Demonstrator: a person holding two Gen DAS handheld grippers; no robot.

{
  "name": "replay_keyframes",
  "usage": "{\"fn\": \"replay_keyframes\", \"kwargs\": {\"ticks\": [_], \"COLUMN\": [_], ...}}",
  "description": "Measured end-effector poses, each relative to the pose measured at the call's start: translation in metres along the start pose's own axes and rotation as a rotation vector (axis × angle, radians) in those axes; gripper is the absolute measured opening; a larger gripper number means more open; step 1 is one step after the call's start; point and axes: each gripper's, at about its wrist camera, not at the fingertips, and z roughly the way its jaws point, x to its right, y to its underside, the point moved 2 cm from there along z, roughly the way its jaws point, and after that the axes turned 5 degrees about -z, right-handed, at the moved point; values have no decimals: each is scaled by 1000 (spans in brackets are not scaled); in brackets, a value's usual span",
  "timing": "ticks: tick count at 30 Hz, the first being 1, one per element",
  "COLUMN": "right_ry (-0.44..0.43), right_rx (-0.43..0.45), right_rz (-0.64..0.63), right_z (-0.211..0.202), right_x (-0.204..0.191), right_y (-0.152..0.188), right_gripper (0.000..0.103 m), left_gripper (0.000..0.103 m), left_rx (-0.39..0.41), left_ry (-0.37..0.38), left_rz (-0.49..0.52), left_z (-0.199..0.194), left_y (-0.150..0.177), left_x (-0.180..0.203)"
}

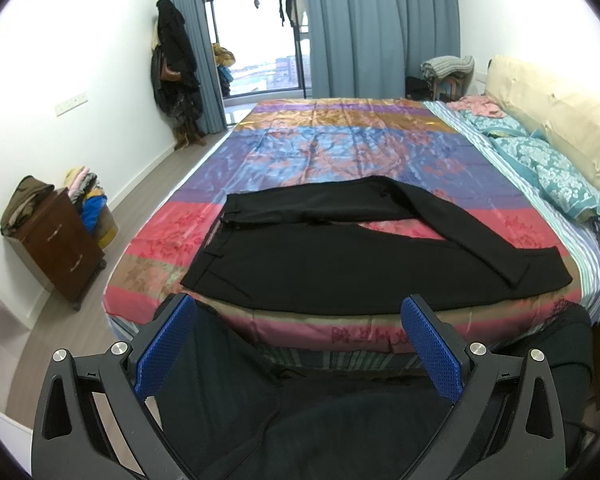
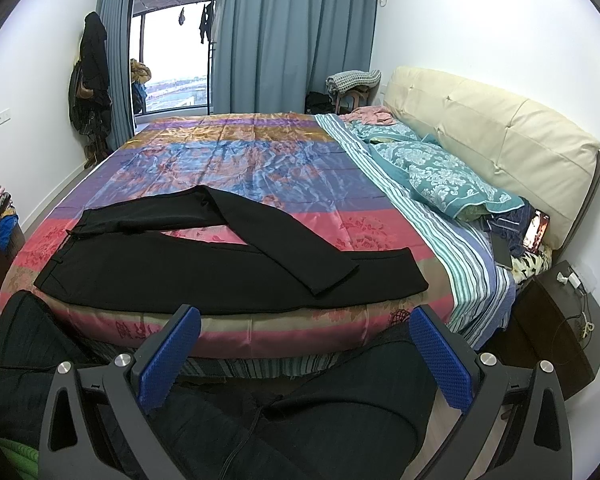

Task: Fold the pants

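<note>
A wide bed [image 1: 340, 152] covered in a glossy striped floral quilt of pink, blue and gold fills both views. Near its front edge lie the black fabric pants [image 1: 340, 264], waistband to the left (one leg crossing diagonally over the other). Both tools hang short of the bed, apart from the pants: the left tool [image 1: 300, 344] spread wide, the right tool [image 2: 306, 354] likewise wide.

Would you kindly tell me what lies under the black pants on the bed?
The black pants lie spread on a shiny multicoloured floral bedspread, over its pink and brown bands near the front edge. A pink patch shows between the legs. Anything else beneath the fabric is covered.
</note>
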Motion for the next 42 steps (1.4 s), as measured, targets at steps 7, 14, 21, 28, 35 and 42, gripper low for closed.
{"fn": "replay_keyframes", "kwargs": {"ticks": [7, 14, 21, 28, 35, 42], "right_ry": [0, -1, -1, -3, -4, -7], "right_rx": [0, -1, -3, -4, -6, -10], "right_rz": [0, 1, 4, 9, 15, 16], "right_z": [0, 0, 1, 1, 0, 1], "right_x": [0, 1, 0, -2, -2, 0], "right_y": [0, -1, 0, 1, 1, 1], "right_gripper": [103, 103, 103, 103, 103, 103], "left_gripper": [102, 102, 102, 102, 102, 102], "left_rx": [-1, -1, -3, -4, -6, -7], "left_ry": [0, 0, -1, -2, -3, -3], "left_rz": [-1, 3, 3, 4, 4, 6], "left_z": [0, 0, 0, 0, 0, 0], "left_y": [0, -1, -1, -2, -3, -3], "left_x": [0, 0, 0, 0, 2, 2]}}
